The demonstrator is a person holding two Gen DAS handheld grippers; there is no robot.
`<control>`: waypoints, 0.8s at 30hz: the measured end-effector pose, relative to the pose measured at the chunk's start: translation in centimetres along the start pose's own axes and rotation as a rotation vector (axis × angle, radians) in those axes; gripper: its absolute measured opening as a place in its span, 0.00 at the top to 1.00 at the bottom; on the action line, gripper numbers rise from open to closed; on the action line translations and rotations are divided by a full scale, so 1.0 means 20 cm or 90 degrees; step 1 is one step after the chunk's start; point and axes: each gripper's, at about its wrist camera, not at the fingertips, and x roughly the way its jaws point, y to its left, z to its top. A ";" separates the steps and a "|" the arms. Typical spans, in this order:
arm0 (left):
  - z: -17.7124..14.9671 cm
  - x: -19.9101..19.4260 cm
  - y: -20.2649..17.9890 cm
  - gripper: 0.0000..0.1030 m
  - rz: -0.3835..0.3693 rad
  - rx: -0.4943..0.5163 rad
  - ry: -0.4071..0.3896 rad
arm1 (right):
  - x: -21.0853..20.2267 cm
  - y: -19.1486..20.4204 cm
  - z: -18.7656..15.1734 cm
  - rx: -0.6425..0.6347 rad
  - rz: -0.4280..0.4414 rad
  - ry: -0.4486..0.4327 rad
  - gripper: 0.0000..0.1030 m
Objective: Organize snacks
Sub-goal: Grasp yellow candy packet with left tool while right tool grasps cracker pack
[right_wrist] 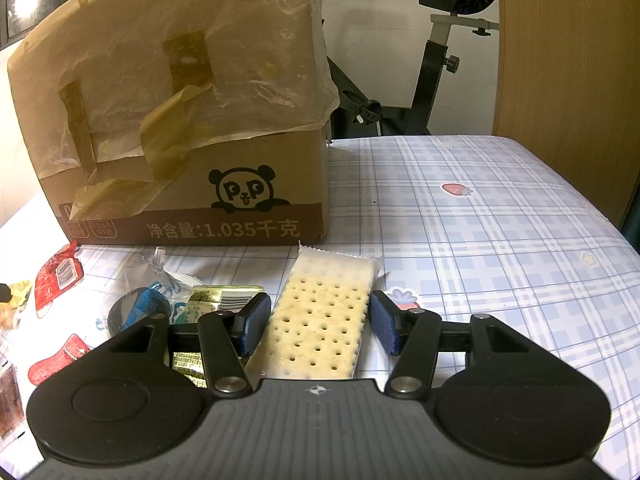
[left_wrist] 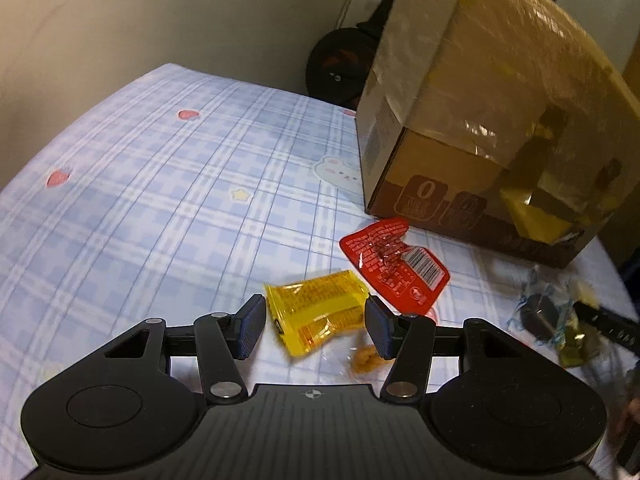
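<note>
In the left wrist view my left gripper (left_wrist: 316, 326) is open, its pads on either side of a yellow snack packet (left_wrist: 320, 312) that lies on the blue checked tablecloth (left_wrist: 140, 200). A red packet (left_wrist: 394, 266) lies just beyond it. In the right wrist view my right gripper (right_wrist: 316, 326) is open around a clear-wrapped cracker pack (right_wrist: 320, 320) lying flat on the cloth; the pads do not touch it. The cardboard box (right_wrist: 180, 120) with a panda print stands behind.
Left of the right gripper lie a blue-wrapped round snack (right_wrist: 138, 308), a green packet (right_wrist: 216, 300) and red packets (right_wrist: 56, 276). The box (left_wrist: 480, 100) fills the far right of the left view. An exercise bike (right_wrist: 432, 60) stands behind the table.
</note>
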 end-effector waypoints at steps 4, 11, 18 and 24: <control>-0.02 -0.02 -0.03 0.44 -0.022 0.002 0.003 | 0.00 0.00 0.00 0.000 0.000 0.000 0.44; -0.05 0.00 -0.10 0.44 -0.069 0.032 0.018 | 0.00 0.00 0.00 0.001 0.001 0.000 0.44; 0.04 -0.04 -0.08 0.44 -0.068 0.089 -0.019 | 0.00 0.00 0.00 0.002 0.001 0.000 0.44; 0.11 0.05 -0.05 0.44 -0.043 0.141 -0.005 | 0.00 0.00 0.00 0.000 0.000 0.000 0.44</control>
